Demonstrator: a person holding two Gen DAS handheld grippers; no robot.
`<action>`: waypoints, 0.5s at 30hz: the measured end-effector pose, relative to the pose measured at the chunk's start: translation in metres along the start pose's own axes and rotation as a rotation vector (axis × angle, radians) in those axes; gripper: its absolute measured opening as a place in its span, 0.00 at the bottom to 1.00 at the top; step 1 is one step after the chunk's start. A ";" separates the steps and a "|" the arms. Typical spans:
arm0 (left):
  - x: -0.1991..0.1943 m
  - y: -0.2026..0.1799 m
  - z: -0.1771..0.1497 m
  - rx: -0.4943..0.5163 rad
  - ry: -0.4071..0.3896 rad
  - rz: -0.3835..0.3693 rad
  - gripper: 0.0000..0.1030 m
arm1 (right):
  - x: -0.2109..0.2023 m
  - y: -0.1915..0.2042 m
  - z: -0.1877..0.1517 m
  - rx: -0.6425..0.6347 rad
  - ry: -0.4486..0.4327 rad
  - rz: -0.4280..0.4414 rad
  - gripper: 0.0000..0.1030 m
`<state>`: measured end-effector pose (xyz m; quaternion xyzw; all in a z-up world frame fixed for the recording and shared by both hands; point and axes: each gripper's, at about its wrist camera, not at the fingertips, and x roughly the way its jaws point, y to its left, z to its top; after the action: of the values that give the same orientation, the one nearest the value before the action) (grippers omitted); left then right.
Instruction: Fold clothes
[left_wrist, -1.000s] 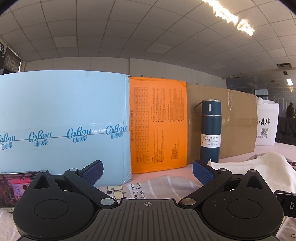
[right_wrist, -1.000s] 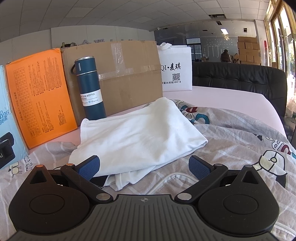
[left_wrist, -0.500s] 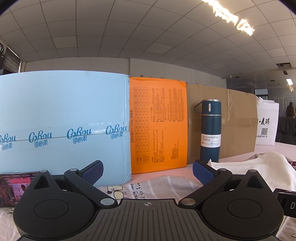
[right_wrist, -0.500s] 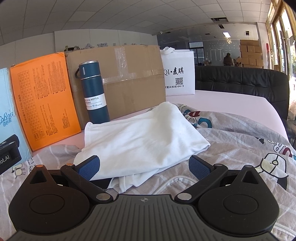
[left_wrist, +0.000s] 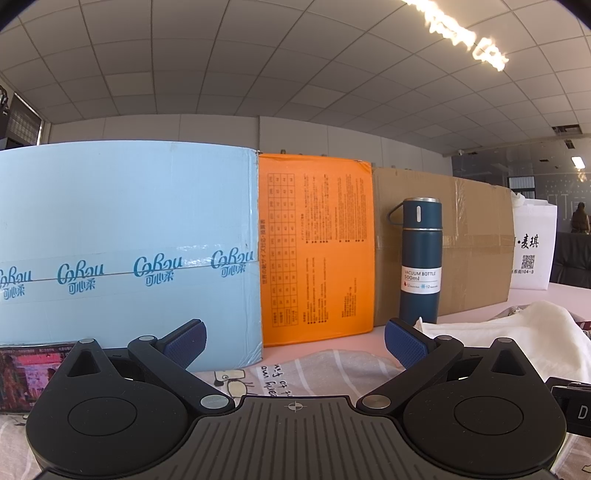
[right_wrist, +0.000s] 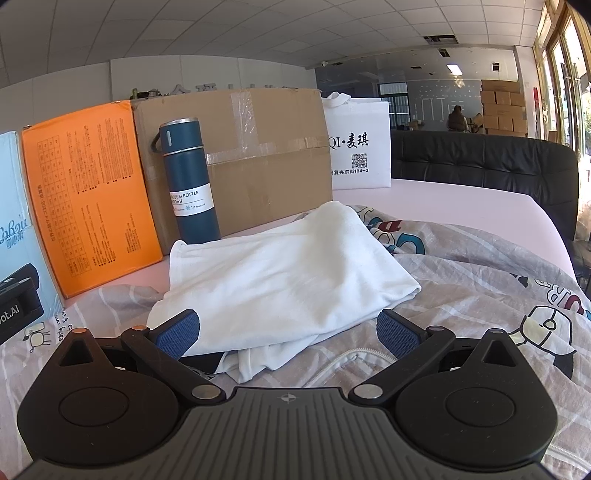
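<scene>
Both tongs spread wide, holding nothing. Right tongs (right_wrist: 288, 332) low over the printed bedsheet (right_wrist: 480, 288), blue pads either side of the near hem of the white garment (right_wrist: 280, 273), not touching it. Left tongs (left_wrist: 294, 341) off to the garment's left, pointed at the boxes. Garment lies bunched and partly doubled over mid-bed, a loose flap hanging out at its near edge, far corner just beside the blue vacuum bottle (right_wrist: 190, 184). Beyond: light-blue box (left_wrist: 129, 240), orange box (right_wrist: 88, 192), taped cardboard box (right_wrist: 258, 155), white bag (right_wrist: 360, 147) along the bed's far edge. Judgement: step is the first grasp. Pinch a single layer at the near hem, left tongs to the opposite corner, lift and spread flat before creasing; keep clear of the bottle.
</scene>
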<state>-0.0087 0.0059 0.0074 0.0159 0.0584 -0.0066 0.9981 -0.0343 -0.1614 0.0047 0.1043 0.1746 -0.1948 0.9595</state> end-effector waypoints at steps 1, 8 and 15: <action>0.000 0.000 0.000 0.000 0.000 0.000 1.00 | 0.000 0.000 0.000 0.000 0.000 0.000 1.00; -0.001 0.000 0.000 0.000 0.000 0.000 1.00 | -0.001 0.000 0.000 0.000 -0.004 0.008 1.00; -0.001 0.001 0.000 0.001 -0.001 -0.003 1.00 | -0.002 0.001 0.001 -0.006 -0.013 0.018 1.00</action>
<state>-0.0100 0.0070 0.0081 0.0161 0.0580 -0.0082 0.9982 -0.0356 -0.1598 0.0062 0.1019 0.1681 -0.1863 0.9626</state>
